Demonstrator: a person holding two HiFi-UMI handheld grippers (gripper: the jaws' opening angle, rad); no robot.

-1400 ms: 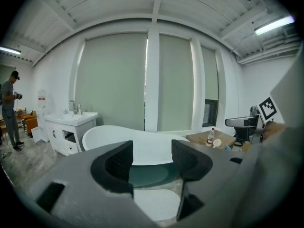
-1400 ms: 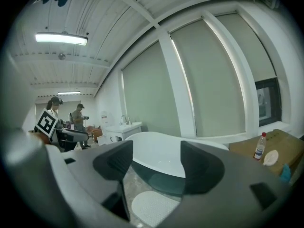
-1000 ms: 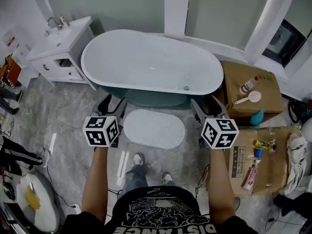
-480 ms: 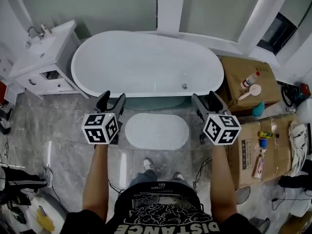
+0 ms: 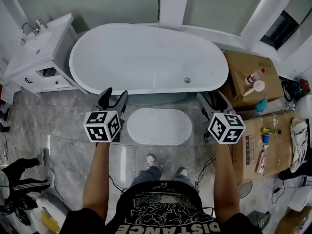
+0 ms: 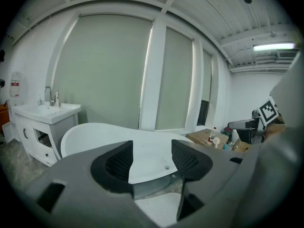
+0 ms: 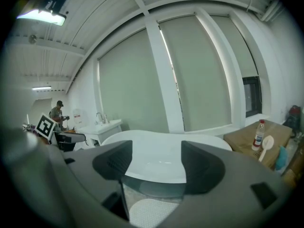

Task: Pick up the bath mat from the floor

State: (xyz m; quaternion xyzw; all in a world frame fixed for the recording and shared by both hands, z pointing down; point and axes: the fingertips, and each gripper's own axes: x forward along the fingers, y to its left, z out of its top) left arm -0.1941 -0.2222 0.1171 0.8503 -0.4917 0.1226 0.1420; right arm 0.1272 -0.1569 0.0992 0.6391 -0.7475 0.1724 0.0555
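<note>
Bath mat [image 5: 159,126]: flat on the floor, between and below your grippers.
Left gripper [image 5: 113,97]: jaws apart, empty.
Right gripper [image 5: 213,101]: jaws apart, empty.

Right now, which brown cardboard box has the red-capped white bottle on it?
The brown cardboard box beside the white bathtub's right end; the other box, farther from the bathtub, lacks it.

Open floor [image 5: 73,116] flanks the bath mat [image 5: 158,126], with the bathtub [image 5: 148,57] close behind and cardboard boxes [image 5: 243,67] to the right.

White freestanding bathtub [image 5: 146,57] against blind-covered windows [image 6: 109,70], white sink cabinet [image 5: 39,62] at left, grey marble floor [image 5: 68,121], cardboard boxes [image 5: 248,82] at right, ceiling strip light [image 6: 273,46].
</note>
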